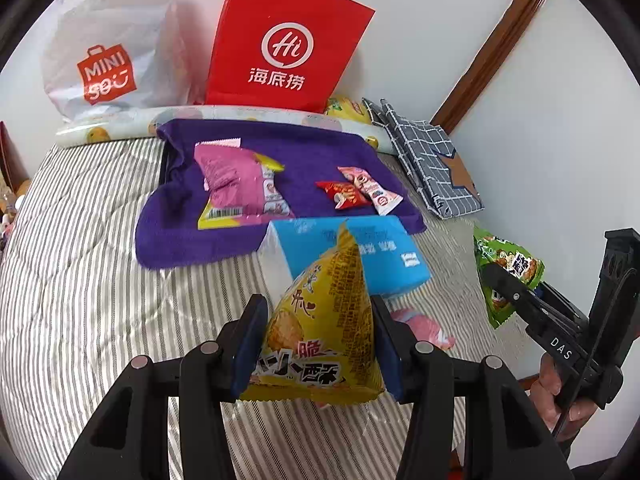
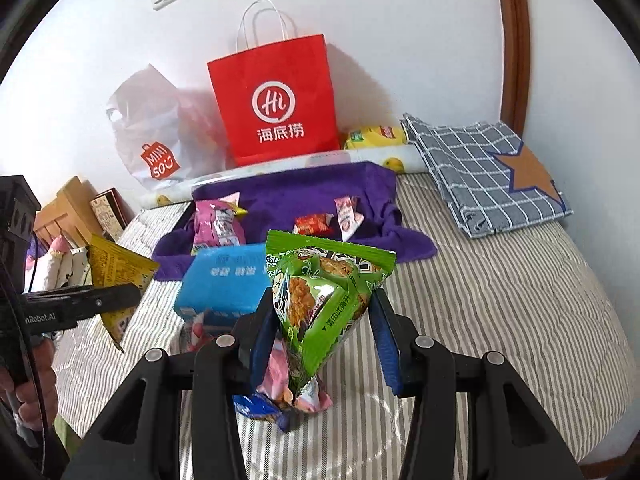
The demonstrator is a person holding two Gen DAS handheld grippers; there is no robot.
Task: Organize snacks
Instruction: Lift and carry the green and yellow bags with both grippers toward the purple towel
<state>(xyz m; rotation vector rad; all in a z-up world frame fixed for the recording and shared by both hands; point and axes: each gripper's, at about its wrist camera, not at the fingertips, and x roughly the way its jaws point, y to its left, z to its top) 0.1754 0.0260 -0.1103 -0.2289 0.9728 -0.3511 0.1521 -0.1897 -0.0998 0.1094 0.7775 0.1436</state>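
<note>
Bed (image 1: 80, 280) w/ purple towel (image 1: 304, 152) already holding pink pack (image 1: 232, 184) + small candies (image 1: 360, 194). Mid-carry step, I'd say: left claw (image 1: 316, 344) clamps yellow pack (image 1: 324, 320), right claw (image 2: 320, 340) clamps green pack (image 2: 320, 300), both held above bed. Next: take both over blue box (image 2: 224, 284) to towel, set beside like snacks, then release.
</note>
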